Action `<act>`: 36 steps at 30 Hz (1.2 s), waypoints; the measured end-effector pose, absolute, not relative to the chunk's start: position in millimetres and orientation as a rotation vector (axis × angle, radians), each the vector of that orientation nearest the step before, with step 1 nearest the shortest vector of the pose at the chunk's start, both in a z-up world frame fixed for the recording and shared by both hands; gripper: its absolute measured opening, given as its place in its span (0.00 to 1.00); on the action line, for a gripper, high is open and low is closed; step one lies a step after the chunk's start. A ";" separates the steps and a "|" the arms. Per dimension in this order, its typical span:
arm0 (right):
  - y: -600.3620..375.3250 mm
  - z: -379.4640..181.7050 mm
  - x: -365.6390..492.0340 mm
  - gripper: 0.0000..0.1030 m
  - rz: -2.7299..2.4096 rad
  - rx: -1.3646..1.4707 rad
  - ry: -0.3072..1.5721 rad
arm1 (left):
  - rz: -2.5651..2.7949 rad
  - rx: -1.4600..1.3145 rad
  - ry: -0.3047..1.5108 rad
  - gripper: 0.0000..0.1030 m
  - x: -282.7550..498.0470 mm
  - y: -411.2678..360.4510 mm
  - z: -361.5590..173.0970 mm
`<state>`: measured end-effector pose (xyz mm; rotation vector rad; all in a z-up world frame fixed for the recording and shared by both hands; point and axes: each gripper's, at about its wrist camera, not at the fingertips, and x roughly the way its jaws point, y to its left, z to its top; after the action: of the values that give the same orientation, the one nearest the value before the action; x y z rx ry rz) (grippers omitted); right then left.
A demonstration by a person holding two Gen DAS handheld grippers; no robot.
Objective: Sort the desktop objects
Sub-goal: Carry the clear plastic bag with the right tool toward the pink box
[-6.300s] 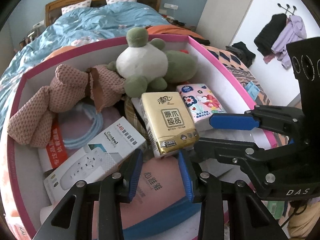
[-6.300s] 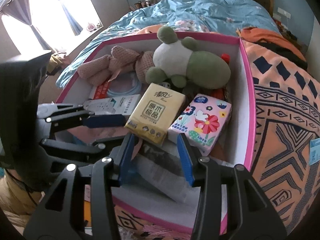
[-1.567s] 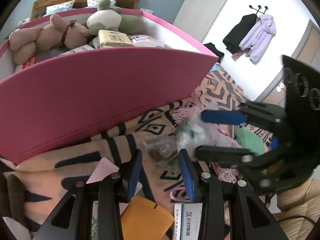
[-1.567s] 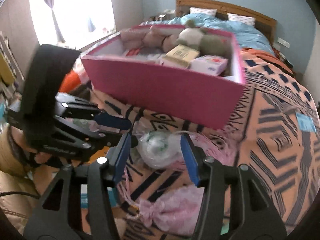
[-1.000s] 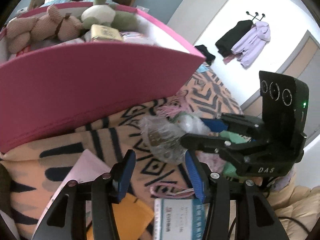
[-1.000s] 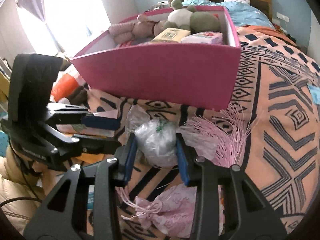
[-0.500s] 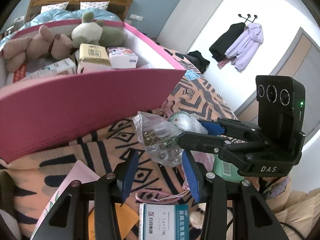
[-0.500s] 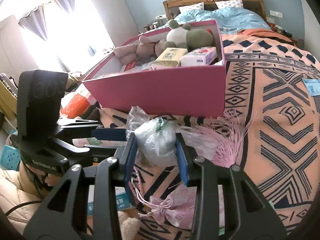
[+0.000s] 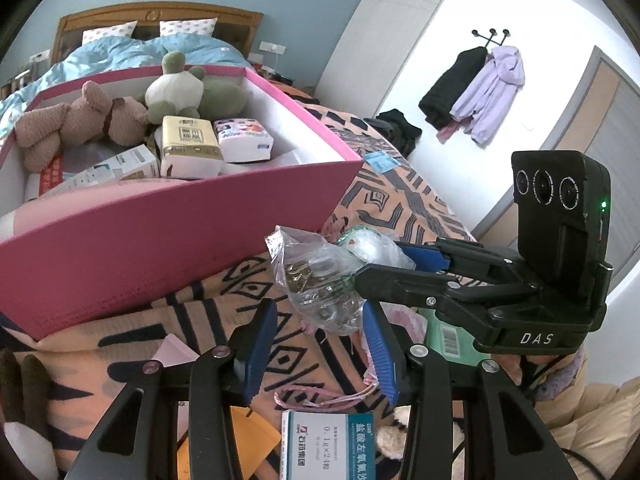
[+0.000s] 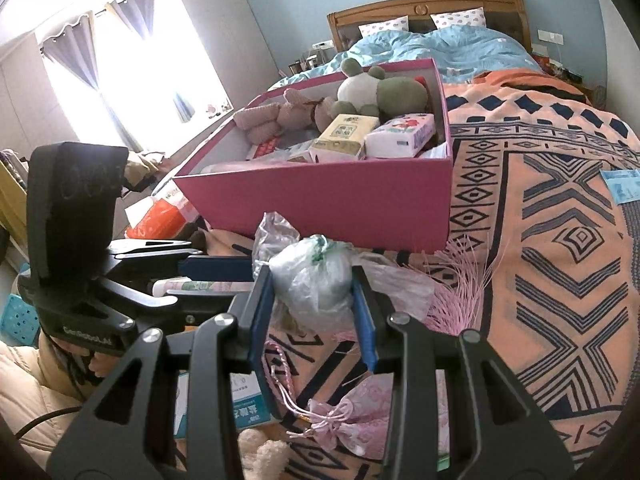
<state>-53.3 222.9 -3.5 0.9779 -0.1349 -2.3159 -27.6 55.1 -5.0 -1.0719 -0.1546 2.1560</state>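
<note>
**Key relation.** The clear plastic bag [image 10: 316, 280] is pinched by the right claw [image 10: 312, 292]. Both blue pads press into its rounded middle. The bag hangs just in front of the near wall of the pink box [image 10: 340, 200], below the rim and clear of the patterned blanket [image 10: 560, 280]. From the claw, the box opening lies ahead and upward. In my judgement the bag must clear the near wall before it can go in. Its long axis runs roughly upright, with the crumpled neck toward the box and the loose end hanging down.

**Left claw.** The left claw [image 9: 318, 320] is spread. The bag's lower end, which holds small metallic pieces, hangs between its pads. No pad visibly presses on it. The right hand therefore carries the load and is the better placed to deliver.

**Legible writing.**
- "DAS" appears on the right claw's housing [image 9: 536, 338].
- The lettering on the left claw's body is too blurred to read in full.
- The medicine carton [image 9: 328, 444], in front of the box, reads "0.1g×24" with Chinese characters and a red logo.
- The green pack [image 9: 448, 340], beside the carton, shows a barcode only.
- The print on the tissue packs [image 9: 188, 148] inside the box is too small to read.
</note>
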 end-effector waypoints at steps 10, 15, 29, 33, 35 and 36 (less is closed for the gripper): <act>221.0 4.3 -50.6 0.39 -2.329 0.951 -0.118 | 2.175 -1.043 -0.142 0.43 -26.0 53.3 2.2; 220.1 10.7 -50.4 0.39 -2.335 0.931 -0.111 | 2.185 -1.020 -0.135 0.43 -27.3 53.4 6.8; 219.9 26.2 -53.5 0.39 -2.348 0.882 -0.104 | 2.211 -0.972 -0.116 0.43 -31.2 53.2 21.9; 220.1 30.2 -55.5 0.39 -2.353 0.869 -0.102 | 2.216 -0.960 -0.108 0.43 -32.6 53.7 25.4; 220.5 32.3 -55.4 0.39 -2.355 0.861 -0.102 | 2.219 -0.953 -0.108 0.43 -33.0 53.5 27.0; 220.8 33.1 -55.5 0.39 -2.355 0.858 -0.102 | 2.220 -0.951 -0.108 0.43 -33.5 53.5 27.9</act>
<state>-55.5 220.8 33.1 0.8579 -0.1020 -2.3552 -33.5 53.5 27.9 -0.9510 -0.1080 2.2199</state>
